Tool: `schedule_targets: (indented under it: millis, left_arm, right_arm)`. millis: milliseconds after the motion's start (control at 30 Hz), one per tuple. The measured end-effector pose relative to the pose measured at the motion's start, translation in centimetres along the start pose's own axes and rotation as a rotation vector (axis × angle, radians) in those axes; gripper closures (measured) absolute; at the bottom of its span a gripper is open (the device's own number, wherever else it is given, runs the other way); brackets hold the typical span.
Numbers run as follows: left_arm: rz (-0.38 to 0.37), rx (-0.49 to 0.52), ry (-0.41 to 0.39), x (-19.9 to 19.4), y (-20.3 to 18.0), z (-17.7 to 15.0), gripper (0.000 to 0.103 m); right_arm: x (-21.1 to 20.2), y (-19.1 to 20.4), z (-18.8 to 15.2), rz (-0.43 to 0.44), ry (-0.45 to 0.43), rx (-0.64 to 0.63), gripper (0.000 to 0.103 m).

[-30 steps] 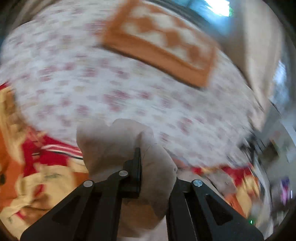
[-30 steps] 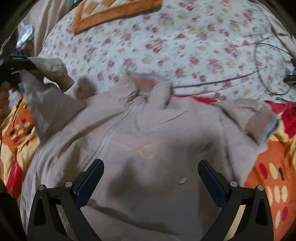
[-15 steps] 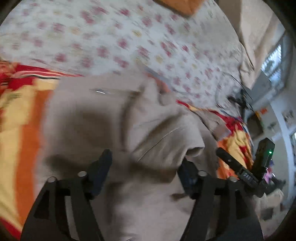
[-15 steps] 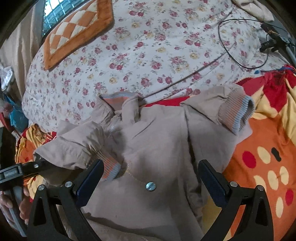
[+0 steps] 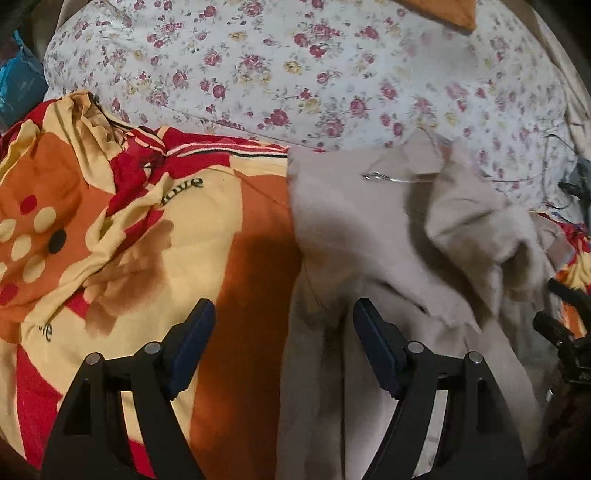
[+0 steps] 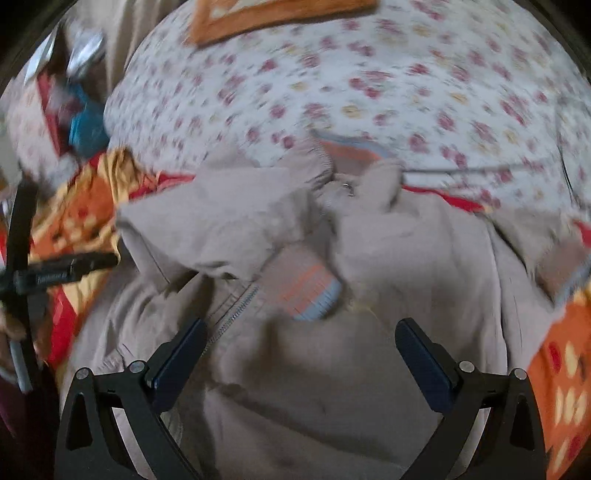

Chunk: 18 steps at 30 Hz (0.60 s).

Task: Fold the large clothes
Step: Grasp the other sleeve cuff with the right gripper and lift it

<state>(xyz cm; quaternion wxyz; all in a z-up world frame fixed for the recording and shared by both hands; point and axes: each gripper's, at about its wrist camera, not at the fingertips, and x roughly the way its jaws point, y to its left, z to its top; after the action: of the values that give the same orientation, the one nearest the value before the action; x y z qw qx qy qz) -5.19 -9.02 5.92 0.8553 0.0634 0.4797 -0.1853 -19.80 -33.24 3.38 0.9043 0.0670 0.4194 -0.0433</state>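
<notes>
Here the left gripper (image 5: 282, 332) is spread wide with nothing between its fingers, poised above the left edge of the beige jacket (image 5: 399, 266), one blue-padded finger over the jacket, the other over the orange, red and yellow blanket (image 5: 122, 236) beside it. The right gripper (image 6: 299, 347) is likewise released and empty, hanging above the jacket's chest. Just ahead of its fingers, one sleeve lies folded across the jacket front, its striped orange and blue-grey cuff (image 6: 314, 291) resting beside the zip (image 6: 236, 310). The jacket lies spread front-up on the blanket, collar (image 6: 351, 147) pointing away toward the white floral bedsheet (image 6: 369, 74) and touching its edge. The jacket's other sleeve (image 6: 546, 243) stretches to the right, its outline blurred. Far beyond the collar, an orange checked mat (image 6: 266, 11) lies on the sheet. To the left of the jacket, the left gripper's dark body (image 6: 55, 273) shows over the blanket
</notes>
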Motion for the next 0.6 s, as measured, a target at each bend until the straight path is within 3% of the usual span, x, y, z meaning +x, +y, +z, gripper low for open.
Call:
schedule_targets:
  millis: [67,133,167,200,233,300,367,467,533,600]
  left_arm:
    - [0.005,0.007,-0.002,0.9,-0.3,0.3,0.026]
    - [0.025,0.028,-0.003,1.8,-1.0,0.6,0.026]
    - [0.043,0.035,-0.006,2.2,-1.1,0.7,0.026]
    - [0.085,0.039,-0.018,2.6,-1.2,0.8,0.026]
    - [0.113,0.031,-0.029,2.8,-1.0,0.9,0.026]
    - [0.116,-0.036,-0.047,2.5,0.3,1.2,0.027]
    - [0.088,-0.165,-0.067,1.6,2.8,1.4,0.027]
    - [0.088,-0.285,-0.054,1.7,5.3,1.1,0.027]
    - [0.068,-0.336,0.006,2.9,6.2,0.8,0.027]
    - [0.082,-0.329,0.023,3.2,5.8,0.6,0.027]
  right_arm:
    - [0.9,0.6,1.1,-0.059,-0.024,-0.053,0.001]
    - [3.0,0.9,2.2,-0.085,0.006,-0.097,0.003]
    - [3.8,1.0,2.5,-0.075,0.027,-0.113,0.019]
    - [4.7,1.0,2.9,-0.060,0.054,-0.122,0.071]
    - [5.1,0.8,3.2,-0.073,0.076,-0.116,0.095]
    - [3.8,-0.2,3.8,-0.086,0.029,-0.059,0.091]
    - [1.6,-1.2,4.1,-0.116,-0.051,-0.032,0.091]
    - [-0.7,-2.3,3.9,-0.275,-0.145,-0.067,0.091]
    - [0.3,-3.3,3.2,-0.319,-0.110,-0.083,0.090]
    - [3.5,-4.6,1.9,-0.366,0.015,-0.103,0.081]
